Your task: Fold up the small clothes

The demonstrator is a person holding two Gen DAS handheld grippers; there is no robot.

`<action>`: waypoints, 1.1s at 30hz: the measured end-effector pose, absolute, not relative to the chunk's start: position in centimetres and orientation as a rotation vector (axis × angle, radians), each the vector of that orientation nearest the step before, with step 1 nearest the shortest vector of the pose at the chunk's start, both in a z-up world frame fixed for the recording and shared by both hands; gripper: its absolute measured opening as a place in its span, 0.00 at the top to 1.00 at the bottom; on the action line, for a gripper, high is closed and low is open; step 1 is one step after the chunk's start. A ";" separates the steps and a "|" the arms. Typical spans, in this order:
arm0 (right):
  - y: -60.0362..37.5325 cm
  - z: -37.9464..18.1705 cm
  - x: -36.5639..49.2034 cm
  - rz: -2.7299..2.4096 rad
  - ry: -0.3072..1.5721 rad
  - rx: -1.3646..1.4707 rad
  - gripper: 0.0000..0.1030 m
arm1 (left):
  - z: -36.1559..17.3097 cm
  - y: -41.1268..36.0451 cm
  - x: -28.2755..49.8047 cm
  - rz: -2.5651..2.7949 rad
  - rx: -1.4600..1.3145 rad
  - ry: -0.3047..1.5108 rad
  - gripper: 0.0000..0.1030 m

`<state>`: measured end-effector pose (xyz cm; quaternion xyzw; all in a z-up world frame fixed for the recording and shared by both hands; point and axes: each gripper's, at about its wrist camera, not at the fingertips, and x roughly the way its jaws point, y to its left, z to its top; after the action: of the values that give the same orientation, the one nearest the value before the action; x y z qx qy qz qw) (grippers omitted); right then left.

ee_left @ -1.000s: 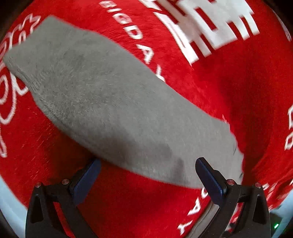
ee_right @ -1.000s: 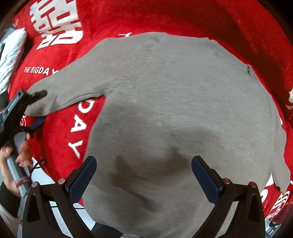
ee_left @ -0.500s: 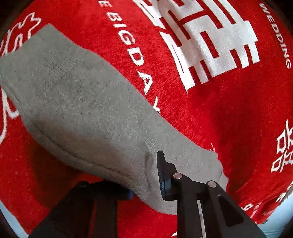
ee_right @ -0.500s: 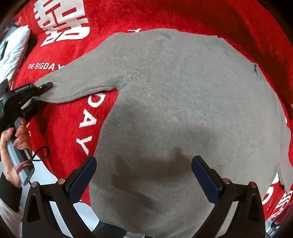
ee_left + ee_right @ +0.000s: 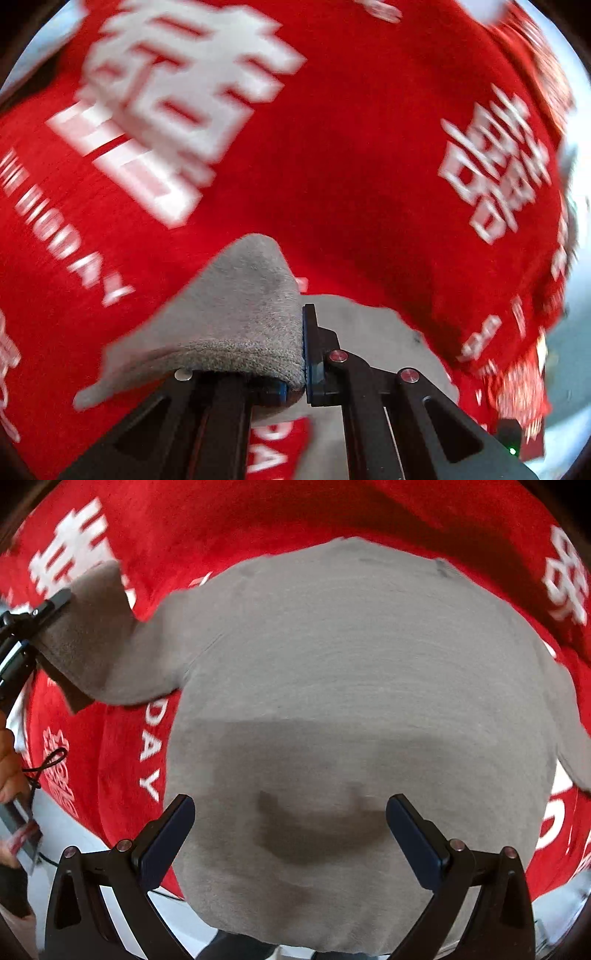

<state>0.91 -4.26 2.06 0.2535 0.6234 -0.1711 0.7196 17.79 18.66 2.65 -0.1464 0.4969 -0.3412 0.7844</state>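
Note:
A small grey fleece top [image 5: 351,686] lies flat on a red cloth, its body filling the right wrist view. My left gripper [image 5: 301,354] is shut on the cuff of the grey sleeve [image 5: 243,314] and holds it lifted off the cloth. The same gripper [image 5: 40,616] shows at the left edge of the right wrist view, with the raised sleeve [image 5: 99,642] draped from it. My right gripper [image 5: 291,830] is open and empty, its fingers apart just above the lower part of the top's body.
The red cloth [image 5: 369,147] carries large white characters and lettering and covers the table. Pale table edge [image 5: 74,845] shows at lower left. The person's hand [image 5: 11,764] holds the left gripper's handle there.
My left gripper closed on the sleeve cuff, lifted it off the cloth and swung it over toward the top's body. My right gripper stayed open over the body.

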 end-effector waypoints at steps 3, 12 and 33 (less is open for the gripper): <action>-6.7 2.8 -1.1 -0.438 1.333 0.616 0.00 | 4.9 12.7 15.5 -0.872 -0.214 1.054 0.93; -16.1 2.2 -8.6 -0.633 1.279 0.772 0.00 | 2.2 -4.8 6.1 -1.065 0.124 1.132 0.93; -12.3 2.4 2.5 -0.367 1.284 0.227 0.00 | 2.1 3.5 6.0 -0.713 0.403 1.089 0.11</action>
<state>2.54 -12.29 2.44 0.1048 0.5939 -0.1700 0.7794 6.01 3.50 2.07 0.1861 0.5035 -0.3296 0.7767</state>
